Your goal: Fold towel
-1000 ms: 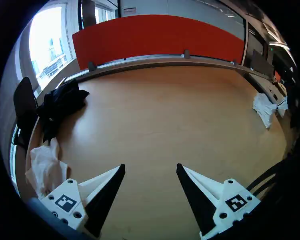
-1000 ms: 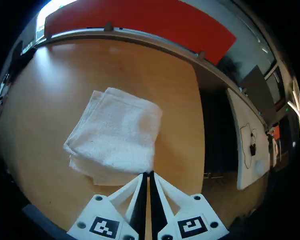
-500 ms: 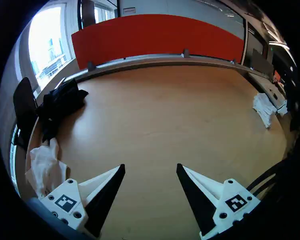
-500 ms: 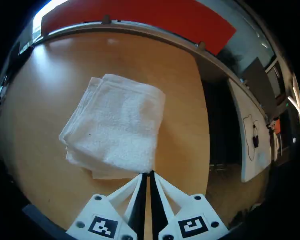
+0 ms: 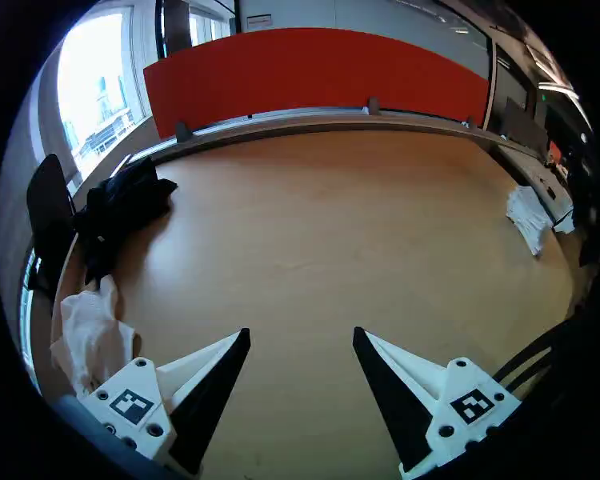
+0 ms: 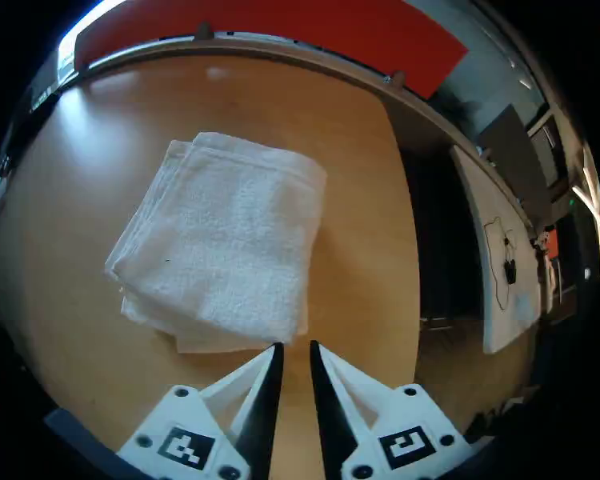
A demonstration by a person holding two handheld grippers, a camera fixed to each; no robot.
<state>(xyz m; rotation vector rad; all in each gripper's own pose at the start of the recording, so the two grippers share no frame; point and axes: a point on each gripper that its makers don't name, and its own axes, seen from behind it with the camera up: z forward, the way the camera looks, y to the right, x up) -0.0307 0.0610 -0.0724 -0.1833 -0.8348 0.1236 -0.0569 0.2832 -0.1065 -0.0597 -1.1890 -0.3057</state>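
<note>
Showing a folded white towel [image 6: 220, 240] on a wooden tabletop [image 6: 356, 240], free of both claws.

The towel lies flat as a stacked rectangle, its layered edges visible along the left and near sides, just ahead of the right claw [image 6: 294, 352]. That claw's two fingers stand narrowly apart with nothing between them, their tips just short of the towel's near edge. In the left gripper view the left claw [image 5: 300, 336] is spread wide over bare tabletop, grasping nothing. A black garment [image 5: 124, 204] and a crumpled pale cloth [image 5: 92, 336] lie at the tabletop's left edge. A red partition [image 5: 316, 72] runs along its far edge.
</note>
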